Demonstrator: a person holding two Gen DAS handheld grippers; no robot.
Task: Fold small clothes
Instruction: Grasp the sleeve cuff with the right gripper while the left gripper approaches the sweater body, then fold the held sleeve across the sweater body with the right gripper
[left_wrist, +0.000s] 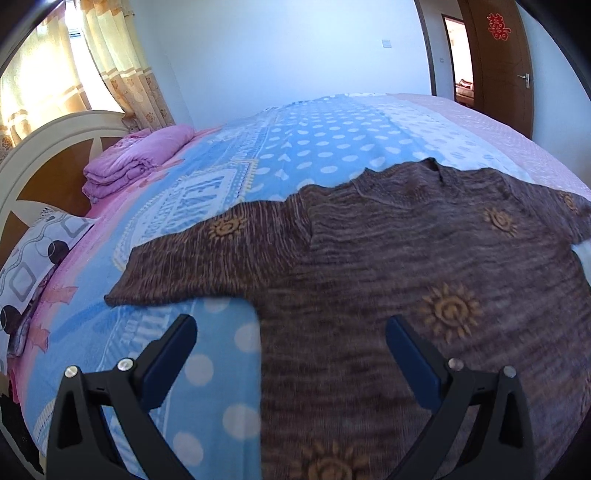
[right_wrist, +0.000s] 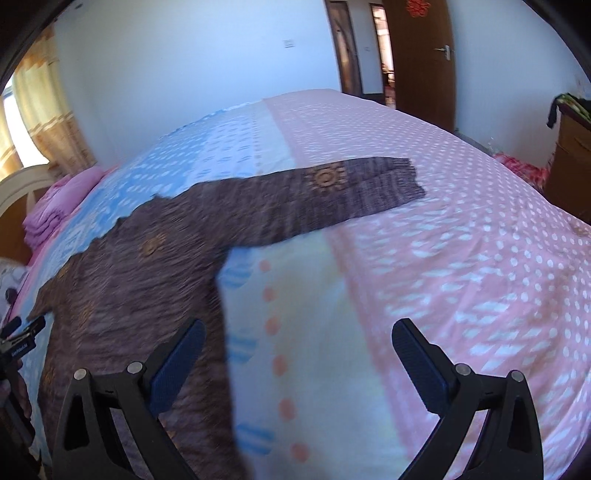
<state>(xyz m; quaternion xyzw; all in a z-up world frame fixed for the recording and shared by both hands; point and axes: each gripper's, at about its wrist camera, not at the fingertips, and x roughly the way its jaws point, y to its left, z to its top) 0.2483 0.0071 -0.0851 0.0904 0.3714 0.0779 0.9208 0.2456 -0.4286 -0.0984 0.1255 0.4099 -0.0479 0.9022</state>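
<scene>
A brown knitted sweater with yellow sun motifs lies spread flat on the bed, both sleeves stretched out sideways. Its left sleeve shows in the left wrist view, its right sleeve in the right wrist view. My left gripper is open and empty, above the sweater's left side edge below the armpit. My right gripper is open and empty, above the sweater's right side edge and the bedsheet beside it. The left gripper's body shows at the right wrist view's left edge.
The bed has a blue dotted blanket and a pink dotted sheet. A folded pink quilt and a patterned pillow lie by the headboard. A brown door and a wooden cabinet stand beyond.
</scene>
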